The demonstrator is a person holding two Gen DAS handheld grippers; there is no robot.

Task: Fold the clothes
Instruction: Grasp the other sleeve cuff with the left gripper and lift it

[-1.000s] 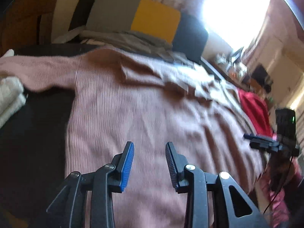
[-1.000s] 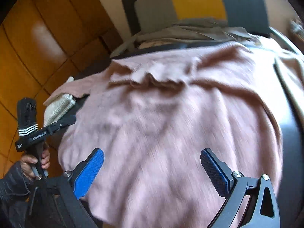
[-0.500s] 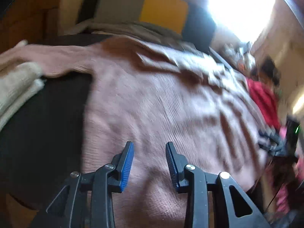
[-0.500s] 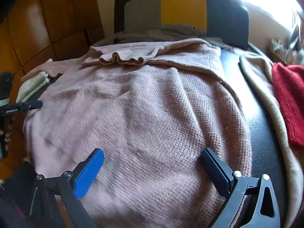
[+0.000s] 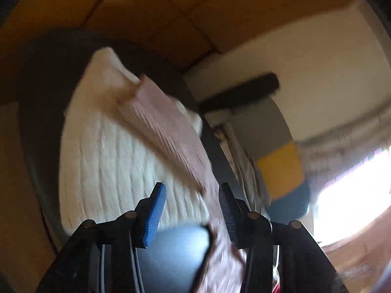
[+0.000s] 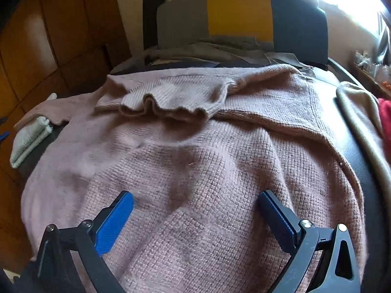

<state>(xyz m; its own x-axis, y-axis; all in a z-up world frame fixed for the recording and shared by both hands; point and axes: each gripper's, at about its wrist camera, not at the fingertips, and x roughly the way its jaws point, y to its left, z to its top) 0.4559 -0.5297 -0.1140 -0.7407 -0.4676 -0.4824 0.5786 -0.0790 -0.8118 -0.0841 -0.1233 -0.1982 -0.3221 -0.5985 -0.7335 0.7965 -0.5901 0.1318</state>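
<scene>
Pink sweater (image 6: 195,161), one piece, lies spread over the dark surface (image 6: 361,161), covering most of it. At the surface's left edge sits one folded cream knit (image 6: 29,141), with one pink sleeve (image 5: 168,131) draped across it. The left gripper (image 5: 191,207) hangs narrowly parted above that sleeve, holding nothing. The right gripper (image 6: 195,217) spreads wide over the sweater's near hem, empty. One beige garment (image 6: 361,122) lines the right edge.
</scene>
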